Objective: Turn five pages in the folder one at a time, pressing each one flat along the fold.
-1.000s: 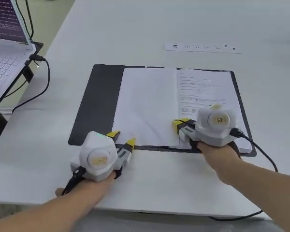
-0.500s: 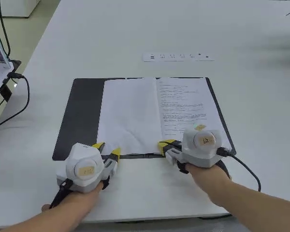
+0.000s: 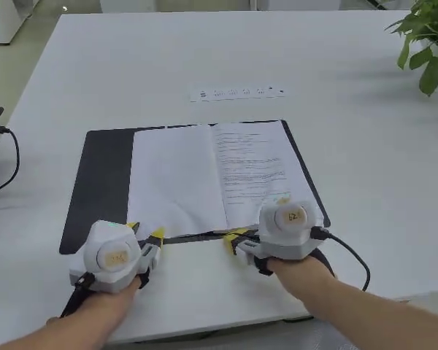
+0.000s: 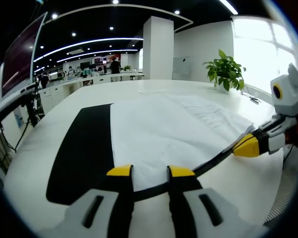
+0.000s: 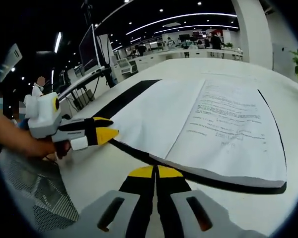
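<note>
The folder lies open on the white table, with its black cover (image 3: 98, 182) at the left, a blank white page (image 3: 171, 179) in the middle and a printed page (image 3: 252, 168) on the right. Both pages lie flat. My left gripper (image 3: 146, 232) rests at the folder's front edge below the blank page, its yellow-tipped jaws (image 4: 150, 172) open and empty. My right gripper (image 3: 235, 240) sits just off the front edge near the fold, jaws (image 5: 155, 172) shut with nothing between them. Each gripper also appears in the other's view: the right gripper (image 4: 253, 145) and the left gripper (image 5: 100, 134).
A white power strip (image 3: 237, 93) lies beyond the folder. A potted plant (image 3: 423, 36) stands at the far right corner. A black cable (image 3: 4, 171) runs along the left side, and the right gripper's cable (image 3: 347, 251) trails to the right. The table's front edge is close behind both grippers.
The right gripper has slid toward me down the fold and off the folder's front edge. The left gripper stays at the front edge. The head camera has shifted.
</note>
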Demonstrator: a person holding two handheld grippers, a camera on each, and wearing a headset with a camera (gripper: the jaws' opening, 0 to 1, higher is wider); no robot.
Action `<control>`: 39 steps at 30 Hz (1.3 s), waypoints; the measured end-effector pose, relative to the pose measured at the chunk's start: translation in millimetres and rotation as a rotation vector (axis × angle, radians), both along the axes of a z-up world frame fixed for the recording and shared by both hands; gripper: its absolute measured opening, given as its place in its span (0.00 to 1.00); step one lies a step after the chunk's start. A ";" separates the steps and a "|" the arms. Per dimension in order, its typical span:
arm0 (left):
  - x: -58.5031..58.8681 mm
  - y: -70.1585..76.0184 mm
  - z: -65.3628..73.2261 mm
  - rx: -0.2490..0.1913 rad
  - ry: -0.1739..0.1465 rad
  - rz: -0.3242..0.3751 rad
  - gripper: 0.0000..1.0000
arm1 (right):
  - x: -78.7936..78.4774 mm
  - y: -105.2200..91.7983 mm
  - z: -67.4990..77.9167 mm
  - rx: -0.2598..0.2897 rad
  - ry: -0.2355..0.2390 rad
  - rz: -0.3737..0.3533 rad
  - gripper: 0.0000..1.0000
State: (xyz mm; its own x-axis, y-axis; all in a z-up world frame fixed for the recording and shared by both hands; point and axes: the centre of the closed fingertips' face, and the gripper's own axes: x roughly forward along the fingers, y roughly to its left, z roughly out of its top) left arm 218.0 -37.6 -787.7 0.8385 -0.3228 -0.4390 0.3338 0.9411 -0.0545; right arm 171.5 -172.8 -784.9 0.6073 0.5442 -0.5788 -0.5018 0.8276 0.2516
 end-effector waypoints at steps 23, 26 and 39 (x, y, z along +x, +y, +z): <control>-34.1 15.5 94.2 -0.180 0.114 0.004 0.37 | -39.2 -73.2 127.0 0.099 -0.072 -0.231 0.01; -45.7 26.4 113.1 -0.158 0.098 0.005 0.40 | -43.0 -94.5 142.5 0.107 -0.107 -0.278 0.11; -89.7 61.2 145.8 -0.077 0.095 0.065 0.70 | -63.3 -150.2 149.6 0.039 -0.083 -0.339 0.55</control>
